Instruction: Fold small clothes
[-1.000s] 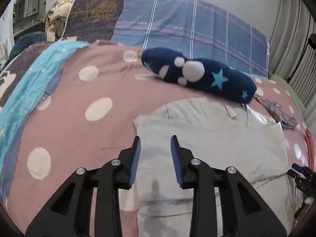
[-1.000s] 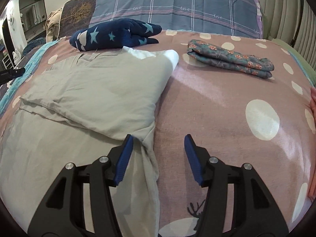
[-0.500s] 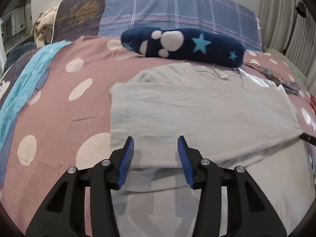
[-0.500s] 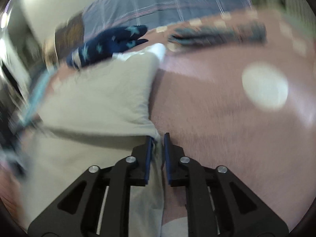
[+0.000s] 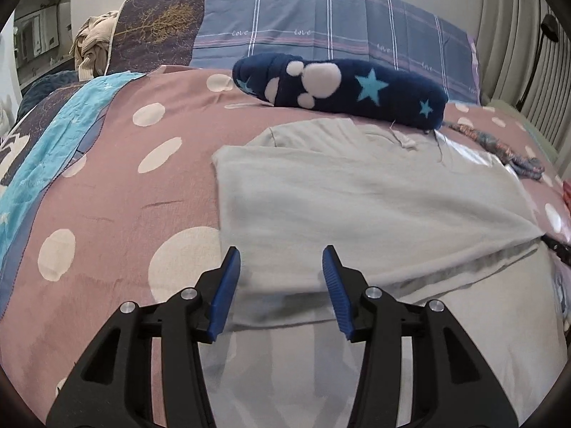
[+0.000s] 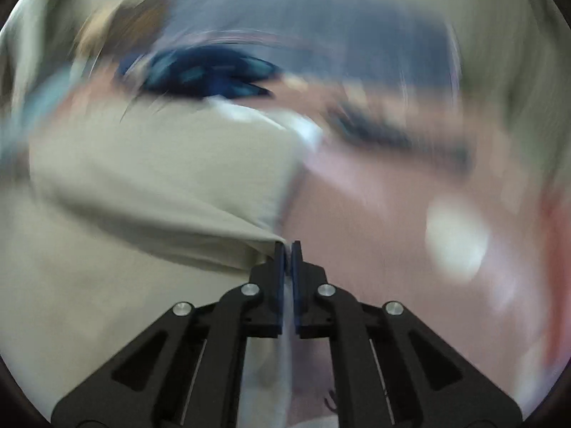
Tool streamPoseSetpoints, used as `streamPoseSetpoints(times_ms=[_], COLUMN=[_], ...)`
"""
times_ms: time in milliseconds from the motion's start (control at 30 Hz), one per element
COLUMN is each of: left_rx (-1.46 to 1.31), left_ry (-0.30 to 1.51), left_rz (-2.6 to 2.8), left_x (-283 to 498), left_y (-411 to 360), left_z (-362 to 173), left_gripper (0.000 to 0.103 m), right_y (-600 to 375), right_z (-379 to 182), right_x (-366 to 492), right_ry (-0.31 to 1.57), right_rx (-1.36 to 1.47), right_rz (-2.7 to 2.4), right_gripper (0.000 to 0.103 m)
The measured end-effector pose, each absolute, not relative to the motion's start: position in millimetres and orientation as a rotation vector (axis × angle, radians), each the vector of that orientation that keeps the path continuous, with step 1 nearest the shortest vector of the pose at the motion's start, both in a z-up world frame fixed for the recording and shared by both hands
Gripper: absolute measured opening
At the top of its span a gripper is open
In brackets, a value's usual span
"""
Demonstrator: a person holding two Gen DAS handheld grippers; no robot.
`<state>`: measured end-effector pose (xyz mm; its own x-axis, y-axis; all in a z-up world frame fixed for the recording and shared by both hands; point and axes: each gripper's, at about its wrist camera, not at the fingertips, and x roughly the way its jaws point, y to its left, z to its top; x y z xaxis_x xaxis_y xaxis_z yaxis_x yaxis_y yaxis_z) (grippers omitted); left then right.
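Observation:
A pale grey shirt lies partly folded on the pink dotted bedspread. My left gripper is open and empty, its blue fingers straddling the shirt's near-left folded edge just above the cloth. In the right wrist view, which is motion-blurred, my right gripper is shut on the right edge of the grey shirt and holds that edge pulled up. Its tip shows at the right edge of the left wrist view.
A navy star-patterned garment lies rolled behind the shirt. A folded floral cloth sits at the back right. Pillows line the headboard. A turquoise blanket runs along the left side.
My right gripper has closed on the shirt's right edge and is lifting it in fast motion. My left gripper has opened wider and shifted to the shirt's near-left edge.

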<state>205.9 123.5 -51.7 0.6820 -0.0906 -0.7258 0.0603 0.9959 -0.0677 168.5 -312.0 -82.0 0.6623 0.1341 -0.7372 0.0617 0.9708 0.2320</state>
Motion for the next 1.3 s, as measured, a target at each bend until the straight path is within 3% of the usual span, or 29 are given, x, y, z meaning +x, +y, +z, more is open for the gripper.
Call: streamPoseSetpoints(times_ms=[33,100,167,200,233,500,700,767,933,1033,1200,1300], left_rx=[-0.042,-0.047,-0.08,-0.103,-0.118,-0.177,-0.036,0.023,0.024,0.026,0.012,0.037], left_ry=[0.817,0.834,0.85,0.85,0.848,0.832,0.868,0.884,0.875,0.871,0.869,0.866], left_rz=[-0.081,-0.07,-0.069,-0.07,-0.069,-0.143,-0.123,-0.107,-0.103,-0.1,-0.107,-0.092], left_x=[205,205,206,206,205,213,226,228,227,225,225,225], left_y=[126,132,139,143,146,142,115,109,110,111,112,108], left_z=[-53,-59,-64,-64,-64,-50,-62,-72,-74,-74,-73,-72], left_gripper=[0.05,0.053,0.053,0.053,0.053,0.053,0.053,0.054,0.055,0.055,0.055,0.055], right_y=[-334,-340,-327,-323,-320,-347,-329,-317,-318,-339,-328,-291], right_z=[-89,-86,-73,-68,-60,-42,-67,-72,-64,-70,-37,-56], right_x=[169,167,161,158,155,236,309,318,327,318,237,186], right_ry=[0.868,0.879,0.897,0.893,0.878,0.866,0.931,0.95,0.814,0.835,0.78,0.907], right_rx=[0.403,0.409,0.272,0.236,0.211,0.497,0.506,0.456,0.117,0.259,0.321,0.183], right_rz=[0.107,0.166,0.204,0.22,0.229,0.228,0.189,0.204,-0.099,-0.013,0.21,0.348], right_gripper=[0.005,0.01,0.037,0.059,0.064,0.064,0.055,0.004,0.0,0.001,0.004,0.007])
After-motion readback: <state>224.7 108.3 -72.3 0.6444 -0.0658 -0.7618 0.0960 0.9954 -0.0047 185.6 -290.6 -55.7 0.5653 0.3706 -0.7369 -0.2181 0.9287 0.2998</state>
